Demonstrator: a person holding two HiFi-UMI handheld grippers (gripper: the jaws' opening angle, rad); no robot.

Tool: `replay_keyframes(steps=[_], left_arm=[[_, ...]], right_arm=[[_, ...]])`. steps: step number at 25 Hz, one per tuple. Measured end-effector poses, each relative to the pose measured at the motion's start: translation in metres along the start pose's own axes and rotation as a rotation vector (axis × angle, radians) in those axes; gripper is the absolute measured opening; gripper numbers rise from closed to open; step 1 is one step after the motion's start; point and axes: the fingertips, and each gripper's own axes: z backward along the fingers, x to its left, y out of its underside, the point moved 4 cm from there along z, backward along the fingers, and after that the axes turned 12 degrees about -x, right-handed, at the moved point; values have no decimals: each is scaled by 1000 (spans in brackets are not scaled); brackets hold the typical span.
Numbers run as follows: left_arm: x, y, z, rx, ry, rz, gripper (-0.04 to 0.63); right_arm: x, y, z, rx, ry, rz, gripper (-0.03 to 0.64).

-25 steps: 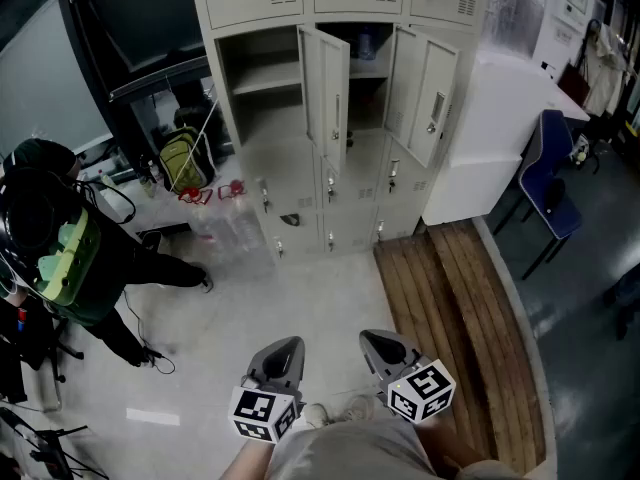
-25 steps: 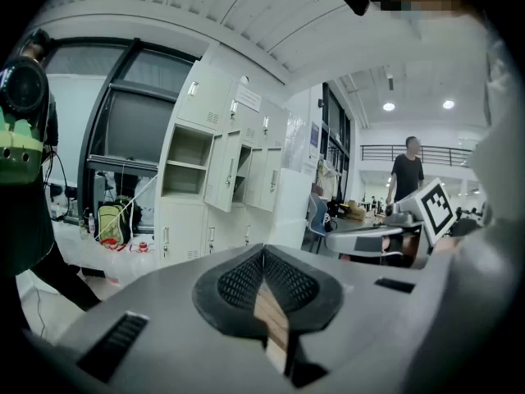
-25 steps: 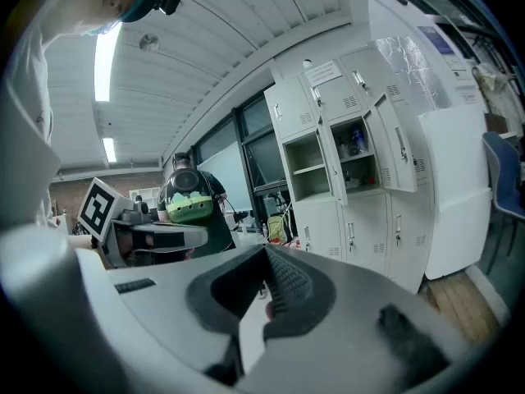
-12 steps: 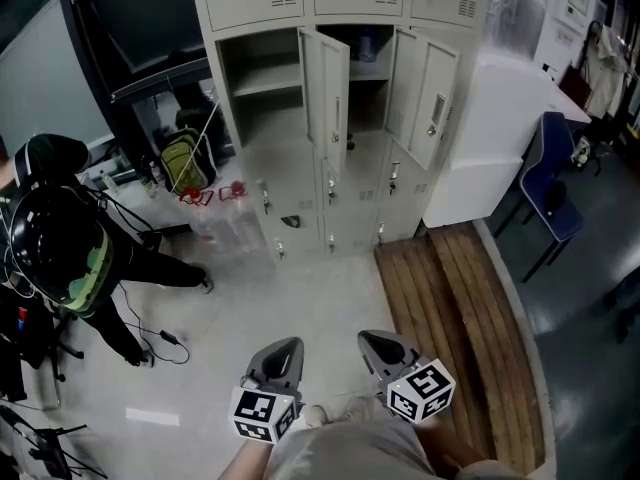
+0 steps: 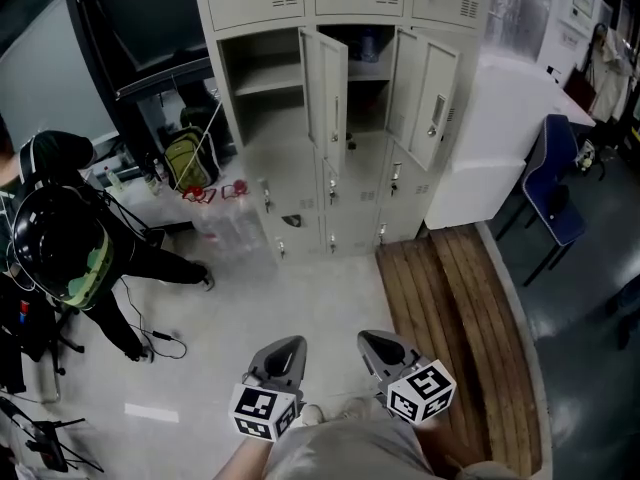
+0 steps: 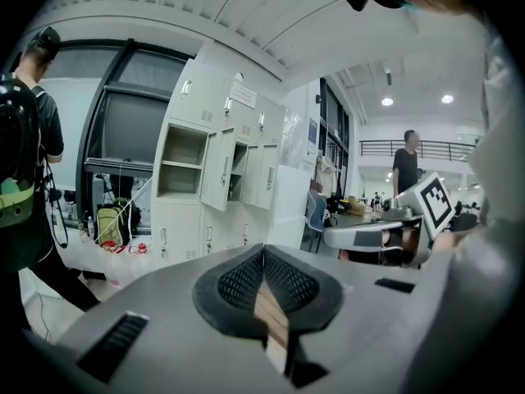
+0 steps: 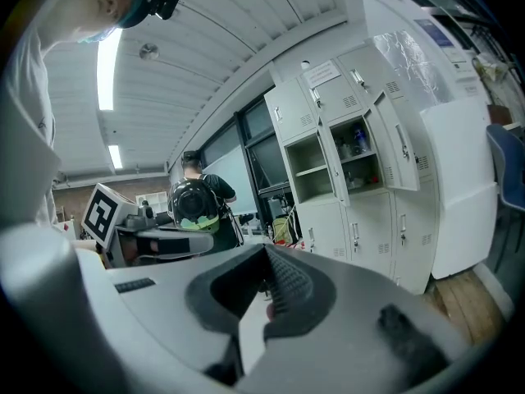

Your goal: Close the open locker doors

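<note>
A beige locker bank (image 5: 345, 108) stands across the floor from me. Two of its upper doors hang open: the left door (image 5: 327, 96) and the right door (image 5: 430, 96). The left compartment (image 5: 262, 78) holds only a shelf, and the middle compartment (image 5: 366, 53) holds a bottle. My left gripper (image 5: 284, 348) and right gripper (image 5: 376, 342) are low by my body, well short of the lockers, both shut on nothing. The same lockers (image 6: 215, 167) show in the left gripper view beyond the shut left gripper (image 6: 262, 257), and the lockers (image 7: 354, 148) also show beyond the right gripper (image 7: 265, 259).
A person with a black helmet and backpack (image 5: 62, 253) stands at the left with cables on the floor. A green bag (image 5: 184, 158) and a plastic bag (image 5: 232, 226) lie by the lockers. A white cabinet (image 5: 505, 133), a blue chair (image 5: 556, 183) and wooden planking (image 5: 455, 318) are at the right.
The person at the left has shifted and turned a little. Both grippers and the locker doors stay where they were.
</note>
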Motion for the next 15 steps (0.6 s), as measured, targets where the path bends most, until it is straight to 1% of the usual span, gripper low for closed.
replay_keyframes(steps=[5, 8, 15], left_arm=[[-13, -2, -11, 6, -8, 3, 15], [-20, -1, -18, -13, -20, -7, 15], [-36, 3, -25, -21, -57, -3, 15]], right_arm=[[-15, -2, 6, 11, -12, 1, 27], [-24, -4, 12, 13, -20, -2, 28], [-39, -3, 22, 27, -63, -3, 28]])
